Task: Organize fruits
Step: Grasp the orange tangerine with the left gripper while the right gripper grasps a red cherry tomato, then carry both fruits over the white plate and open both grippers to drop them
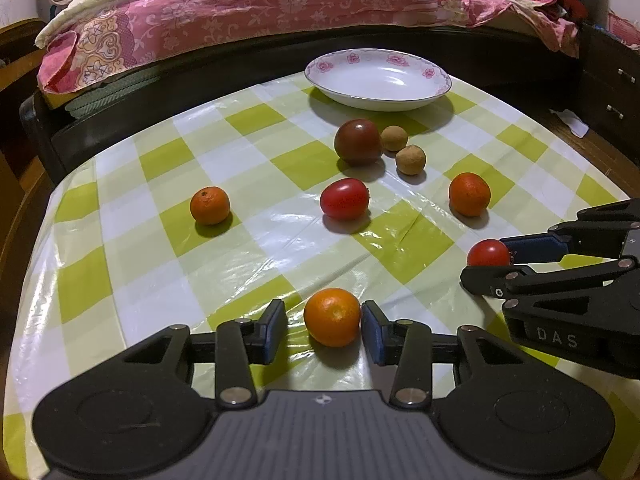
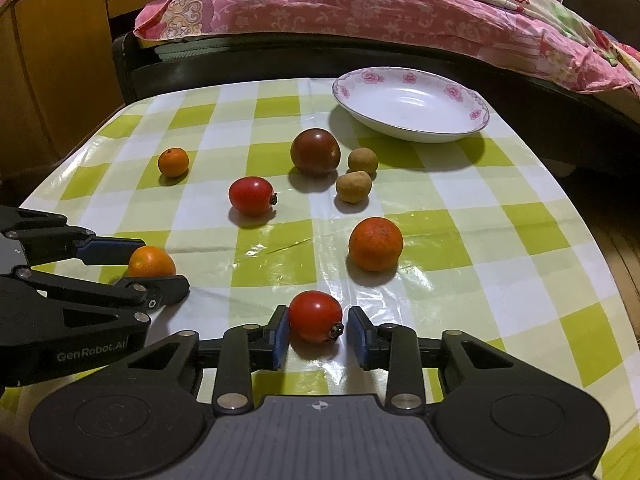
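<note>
A small orange (image 1: 332,316) lies on the checked cloth between the jaws of my left gripper (image 1: 324,312). Its right pad touches the fruit, while a strip of cloth shows beside the left pad, so it is open. From the right wrist view, the same gripper (image 2: 160,264) brackets this orange (image 2: 151,262). My right gripper (image 2: 318,316) is shut on a red cherry tomato (image 2: 315,315), seen also in the left wrist view as the tomato (image 1: 488,253) in the right gripper (image 1: 486,260). A white flowered plate (image 1: 436,74) stands empty at the table's far side.
Loose on the cloth are two more oranges (image 1: 210,211) (image 1: 469,194), a red tomato (image 1: 344,199), a dark tomato (image 1: 358,142) and two brown longans (image 1: 394,138) (image 1: 411,160). A bed with pink bedding (image 1: 260,8) runs behind the table. A wooden cabinet (image 2: 52,80) stands at the left.
</note>
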The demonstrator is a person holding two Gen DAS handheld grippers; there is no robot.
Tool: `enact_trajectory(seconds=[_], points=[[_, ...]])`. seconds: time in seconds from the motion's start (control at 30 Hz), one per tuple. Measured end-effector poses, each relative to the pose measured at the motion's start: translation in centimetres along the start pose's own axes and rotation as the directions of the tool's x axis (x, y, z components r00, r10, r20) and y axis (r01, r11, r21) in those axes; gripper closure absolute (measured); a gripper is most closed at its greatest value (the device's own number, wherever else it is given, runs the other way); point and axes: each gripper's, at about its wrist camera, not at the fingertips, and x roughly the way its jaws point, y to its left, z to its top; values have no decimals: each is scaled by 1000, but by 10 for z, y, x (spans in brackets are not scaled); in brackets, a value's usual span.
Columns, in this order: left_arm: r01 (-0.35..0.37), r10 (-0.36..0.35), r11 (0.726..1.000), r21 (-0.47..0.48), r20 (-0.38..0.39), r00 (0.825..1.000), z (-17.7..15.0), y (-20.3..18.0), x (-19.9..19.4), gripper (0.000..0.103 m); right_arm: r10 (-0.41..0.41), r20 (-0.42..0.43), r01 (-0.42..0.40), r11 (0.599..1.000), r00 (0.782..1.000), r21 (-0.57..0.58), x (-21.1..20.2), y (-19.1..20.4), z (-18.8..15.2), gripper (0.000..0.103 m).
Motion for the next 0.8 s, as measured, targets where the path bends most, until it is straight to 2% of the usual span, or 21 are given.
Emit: enact_trajectory(seconds=[0.23, 0.3, 0.4, 0.8], points=[[-23, 23, 1000, 5, -2, 1000, 0, -4, -1, 55, -5, 5, 6, 1000, 1000, -15, 0, 1, 0, 75], [-17, 17, 1000, -4, -8, 1000, 0, -4, -2, 58, -1, 6, 1, 1000, 1000, -21, -1, 2, -1, 79], [0, 0, 1000, -12, -17, 1000, 1, -2, -2, 65, -3, 5, 3, 1000, 1000, -29, -1, 3, -1, 79], [4, -5, 999, -48, -11, 1000, 14, 2, -4, 66, 18, 17, -18, 1000, 1000, 22, -8, -1, 5, 80]])
